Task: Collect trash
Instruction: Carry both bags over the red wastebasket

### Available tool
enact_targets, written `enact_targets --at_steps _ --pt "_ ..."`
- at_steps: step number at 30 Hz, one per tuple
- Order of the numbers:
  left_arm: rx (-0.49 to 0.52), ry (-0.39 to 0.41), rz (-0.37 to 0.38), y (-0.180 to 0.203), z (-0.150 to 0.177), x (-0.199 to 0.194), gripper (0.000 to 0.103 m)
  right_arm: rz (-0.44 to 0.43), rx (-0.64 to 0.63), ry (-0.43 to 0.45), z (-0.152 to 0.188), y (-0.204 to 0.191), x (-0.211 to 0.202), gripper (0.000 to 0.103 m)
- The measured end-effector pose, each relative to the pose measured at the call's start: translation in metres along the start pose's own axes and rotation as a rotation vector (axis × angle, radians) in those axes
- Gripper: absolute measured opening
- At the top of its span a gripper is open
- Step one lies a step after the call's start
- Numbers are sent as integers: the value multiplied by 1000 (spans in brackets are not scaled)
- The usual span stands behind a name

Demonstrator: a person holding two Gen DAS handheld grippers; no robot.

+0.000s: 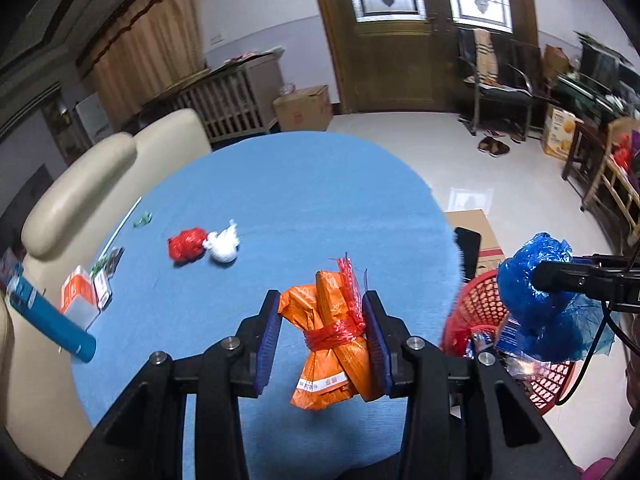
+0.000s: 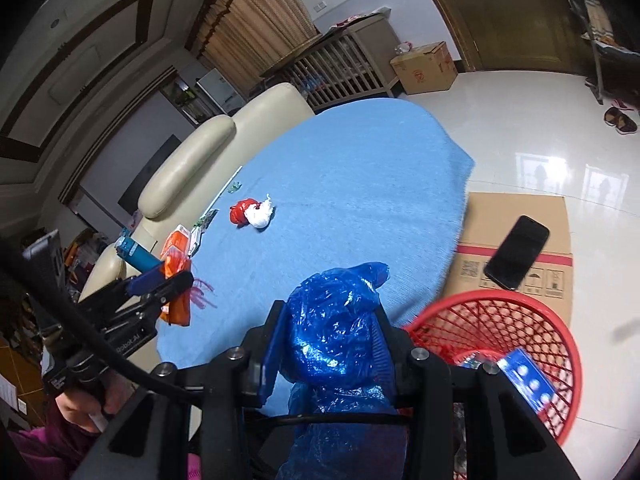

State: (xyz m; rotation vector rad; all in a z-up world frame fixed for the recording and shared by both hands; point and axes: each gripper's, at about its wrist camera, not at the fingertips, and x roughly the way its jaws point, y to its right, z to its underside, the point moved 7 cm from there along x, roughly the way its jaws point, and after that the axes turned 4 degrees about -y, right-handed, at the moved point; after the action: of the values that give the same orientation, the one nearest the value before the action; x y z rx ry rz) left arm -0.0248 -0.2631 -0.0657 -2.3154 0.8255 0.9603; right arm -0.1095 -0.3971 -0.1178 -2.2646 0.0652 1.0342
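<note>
My left gripper (image 1: pixel 325 334) is shut on an orange wrapper bundle (image 1: pixel 334 344) tied with red plastic, held above the blue table (image 1: pixel 300 200). My right gripper (image 2: pixel 326 344) is shut on a crumpled blue plastic bag (image 2: pixel 334 336), lifted near the table's right edge. A red mesh basket (image 2: pixel 504 332) stands on the floor beside the table, with some packets inside. In the left wrist view the blue plastic bag (image 1: pixel 536 300) hangs over the red basket (image 1: pixel 480 304). A red wad (image 1: pixel 186 243) and a white wad (image 1: pixel 224 245) lie together on the cloth.
A blue cylinder (image 1: pixel 48 316), an orange-white box (image 1: pixel 78 294) and small packets sit at the table's left edge by a cream sofa (image 1: pixel 92 184). A black phone (image 2: pixel 518 252) lies on a cardboard box (image 2: pixel 520 232) next to the basket. A person's hand (image 2: pixel 84 408) holds the left gripper.
</note>
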Motion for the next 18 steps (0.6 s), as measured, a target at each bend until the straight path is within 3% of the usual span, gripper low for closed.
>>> enact_targets --at_steps 6,18 --pt "56 1 15 26 -4 -4 42 9 44 8 14 24 -20 43" --pt "136 -79 152 75 5 18 43 11 146 25 15 62 -35 43"
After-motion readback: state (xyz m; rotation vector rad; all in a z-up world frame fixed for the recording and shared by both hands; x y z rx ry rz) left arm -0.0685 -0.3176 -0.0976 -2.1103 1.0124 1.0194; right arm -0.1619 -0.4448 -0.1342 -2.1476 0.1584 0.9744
